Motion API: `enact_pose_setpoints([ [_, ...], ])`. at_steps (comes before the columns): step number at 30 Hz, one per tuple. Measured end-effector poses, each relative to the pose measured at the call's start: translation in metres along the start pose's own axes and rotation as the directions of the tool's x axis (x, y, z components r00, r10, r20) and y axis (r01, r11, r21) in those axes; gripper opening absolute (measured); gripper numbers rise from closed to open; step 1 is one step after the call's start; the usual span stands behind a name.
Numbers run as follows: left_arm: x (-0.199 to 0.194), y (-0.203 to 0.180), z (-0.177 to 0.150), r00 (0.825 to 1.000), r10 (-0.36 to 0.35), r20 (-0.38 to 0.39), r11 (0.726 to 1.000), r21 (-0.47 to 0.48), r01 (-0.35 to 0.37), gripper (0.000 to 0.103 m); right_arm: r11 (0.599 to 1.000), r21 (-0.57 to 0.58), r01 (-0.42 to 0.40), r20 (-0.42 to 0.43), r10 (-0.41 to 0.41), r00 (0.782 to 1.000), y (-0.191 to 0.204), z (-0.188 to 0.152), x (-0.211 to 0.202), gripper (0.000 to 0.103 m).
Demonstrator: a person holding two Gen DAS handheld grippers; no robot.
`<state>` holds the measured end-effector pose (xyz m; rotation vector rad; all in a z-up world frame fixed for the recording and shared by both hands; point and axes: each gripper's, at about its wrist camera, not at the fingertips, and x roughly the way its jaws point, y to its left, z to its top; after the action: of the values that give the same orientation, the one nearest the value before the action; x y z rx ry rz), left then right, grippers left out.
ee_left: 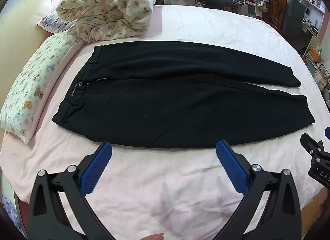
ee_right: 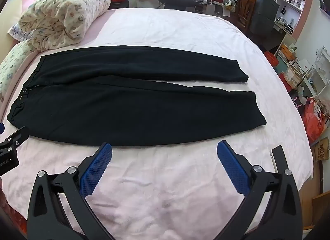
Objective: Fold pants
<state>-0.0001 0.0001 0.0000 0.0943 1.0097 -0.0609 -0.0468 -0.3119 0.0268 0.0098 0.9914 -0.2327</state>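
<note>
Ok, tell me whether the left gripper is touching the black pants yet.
Apart. In the left wrist view the left gripper is open, its blue fingertips stopping just short of the pants, with a thin strip of pink bedsheet showing between them.

Bare sheet [ee_left: 165, 188] before pants [ee_left: 175, 112], quilt [ee_left: 107, 6] crowding waistband

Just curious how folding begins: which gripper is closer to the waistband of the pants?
Left. The left gripper is open near the waistband end; the right gripper is open farther along, toward the cuffs.
</note>
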Motion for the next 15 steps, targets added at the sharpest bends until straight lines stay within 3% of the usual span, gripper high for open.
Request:
enact_pose_setpoints([
  [15, -0.0018, 0.0075, -0.0030, 1.000, 0.004, -0.007, 1.000, -0.002, -0.004, 0.101, 1.000, -0.002, 0.005, 0.001, -0.005, 1.000, -0.0001, -0.0018, -0.0014, 0.102],
])
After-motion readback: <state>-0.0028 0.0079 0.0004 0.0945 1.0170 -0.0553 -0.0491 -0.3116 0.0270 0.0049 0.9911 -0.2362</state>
